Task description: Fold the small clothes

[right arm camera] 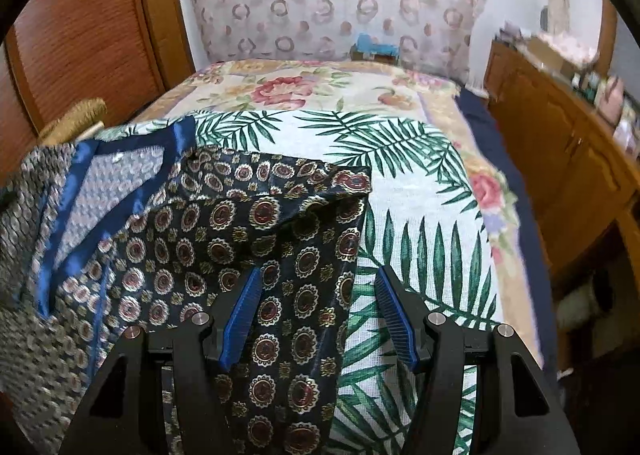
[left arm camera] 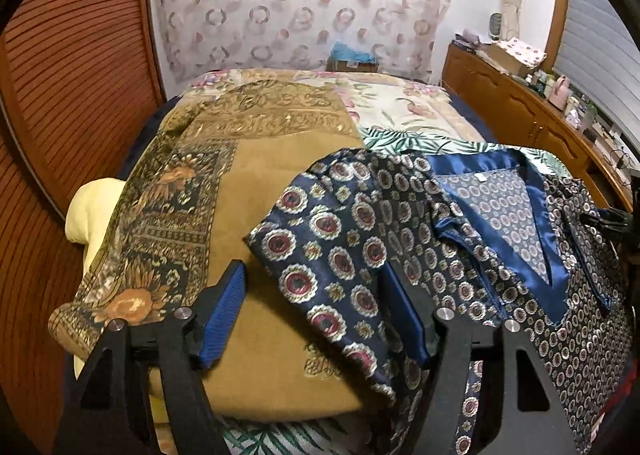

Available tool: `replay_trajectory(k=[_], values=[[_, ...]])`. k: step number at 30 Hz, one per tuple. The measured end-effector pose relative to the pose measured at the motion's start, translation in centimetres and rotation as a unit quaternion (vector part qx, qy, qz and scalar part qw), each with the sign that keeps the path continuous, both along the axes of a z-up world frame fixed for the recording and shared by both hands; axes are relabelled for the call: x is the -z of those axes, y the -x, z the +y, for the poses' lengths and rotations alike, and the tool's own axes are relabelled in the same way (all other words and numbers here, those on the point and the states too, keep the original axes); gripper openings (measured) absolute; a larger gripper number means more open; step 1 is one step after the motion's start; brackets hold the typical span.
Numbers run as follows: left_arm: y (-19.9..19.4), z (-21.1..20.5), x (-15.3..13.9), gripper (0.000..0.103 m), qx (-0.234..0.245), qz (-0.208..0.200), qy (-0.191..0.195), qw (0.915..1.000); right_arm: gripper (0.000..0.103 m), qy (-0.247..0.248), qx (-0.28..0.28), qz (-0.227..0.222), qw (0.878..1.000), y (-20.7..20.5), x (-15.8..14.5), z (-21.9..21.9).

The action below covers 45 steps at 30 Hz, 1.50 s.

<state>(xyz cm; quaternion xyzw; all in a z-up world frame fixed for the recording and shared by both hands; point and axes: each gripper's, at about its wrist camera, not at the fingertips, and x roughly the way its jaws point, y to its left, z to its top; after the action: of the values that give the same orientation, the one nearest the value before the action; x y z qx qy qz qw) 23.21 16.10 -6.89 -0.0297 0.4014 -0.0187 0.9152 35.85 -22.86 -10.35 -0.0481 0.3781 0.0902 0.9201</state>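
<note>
Left wrist view: left gripper (left arm camera: 316, 307) w/ jaws spread wide, blue ribbed pads (left arm camera: 224, 315) well apart, nothing pinched. Navy patterned top (left arm camera: 460, 255) (medallion print, satin blue V-neck trim) lies on the bed (left arm camera: 400, 103), neckline facing up, small white label at collar. Its left sleeve (left arm camera: 336, 255) is spread out over a tan blanket (left arm camera: 260, 183) w/ dark ornamental border; sleeve end lies between the gripper fingers, right pad edge looks covered by fabric, contact unclear. Pale yellow pillow (left arm camera: 92, 211) sticks out from under blanket on left. Palm-leaf sheet (left arm camera: 400, 137) under the top, floral bedspread beyond. Wooden dresser (left arm camera: 520, 111) w/ bottles & boxes at right, louvered wooden door at left, ring-print curtain (left arm camera: 300, 3) at back. The other gripper's black part just visible at far right edge, beside the top.

Right wrist view: right gripper (right arm camera: 320, 315) also open wide, pads apart, not clamped on anything. Top's right sleeve (right arm camera: 296, 275) runs toward the camera btw the fingers, nearer the left pad; sleeve edge folded/rumpled at upper end. Right pad hangs over bare palm-leaf sheet (right arm camera: 420, 215). V-neck & lighter inside fabric show at left. Frame blurry at right side near dresser.
</note>
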Motion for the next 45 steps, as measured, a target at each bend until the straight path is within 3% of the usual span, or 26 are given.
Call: replay_trajectory(k=[1, 4, 5, 7, 10, 24, 25, 26, 28, 31, 39, 45], values=[[0.1, -0.1, -0.2, 0.051, 0.003, -0.005, -0.001, 1.0, 0.061, 0.002, -0.002, 0.0, 1.0, 0.0, 0.0, 0.1], [0.2, -0.4, -0.9, 0.031, 0.01, -0.014, -0.002, 0.9998, 0.063, 0.003, -0.005, 0.001, 1.0, 0.1, 0.1, 0.2], [0.2, -0.5, -1.1, 0.029, 0.012, -0.017, -0.005, 0.9998, 0.063, 0.001, -0.005, 0.0, 1.0, 0.1, 0.1, 0.2], [0.1, -0.5, -1.5, 0.014, 0.011, -0.023, -0.009, 0.9996, 0.063, -0.002, -0.006, 0.0, 1.0, 0.1, 0.0, 0.0], [0.0, -0.5, -2.1, 0.005, 0.017, -0.034, -0.011, 0.9992, 0.063, -0.003, -0.005, 0.001, 1.0, 0.1, 0.0, -0.1], [0.5, 0.2, -6.9, 0.003, 0.004, -0.097, -0.024, 0.9949, 0.062, -0.01, -0.021, 0.024, 0.999, -2.3, -0.7, -1.0], [0.6, 0.0, -7.0, 0.003, 0.007, -0.099, -0.024, 0.9948, 0.053, -0.013, -0.019, 0.023, 0.999, -2.4, -0.7, -1.0], [0.9, -0.5, -7.2, 0.003, 0.013, -0.101, -0.024, 0.9945, 0.032, -0.016, -0.021, 0.022, 0.999, -2.5, -0.8, -1.0], [1.5, -1.4, -7.4, 0.003, 0.023, -0.107, -0.021, 0.9938, 0.005, -0.034, -0.038, 0.03, 0.998, -2.6, -0.8, -0.7], [2.9, -2.8, -7.9, 0.003, 0.043, -0.115, -0.012, 0.9924, 0.004, -0.023, -0.039, 0.015, 0.999, -1.8, -1.0, 0.2], [11.5, -5.3, -9.6, 0.003, 0.089, -0.157, 0.005, 0.9835, 0.003, -0.067, -0.064, -0.077, 0.993, 7.4, -5.9, 1.5], [20.0, -3.3, -8.6, 0.003, 0.071, -0.164, 0.015, 0.9838, 0.003, -0.097, -0.069, -0.097, 0.988, 17.4, -6.3, 0.4]])
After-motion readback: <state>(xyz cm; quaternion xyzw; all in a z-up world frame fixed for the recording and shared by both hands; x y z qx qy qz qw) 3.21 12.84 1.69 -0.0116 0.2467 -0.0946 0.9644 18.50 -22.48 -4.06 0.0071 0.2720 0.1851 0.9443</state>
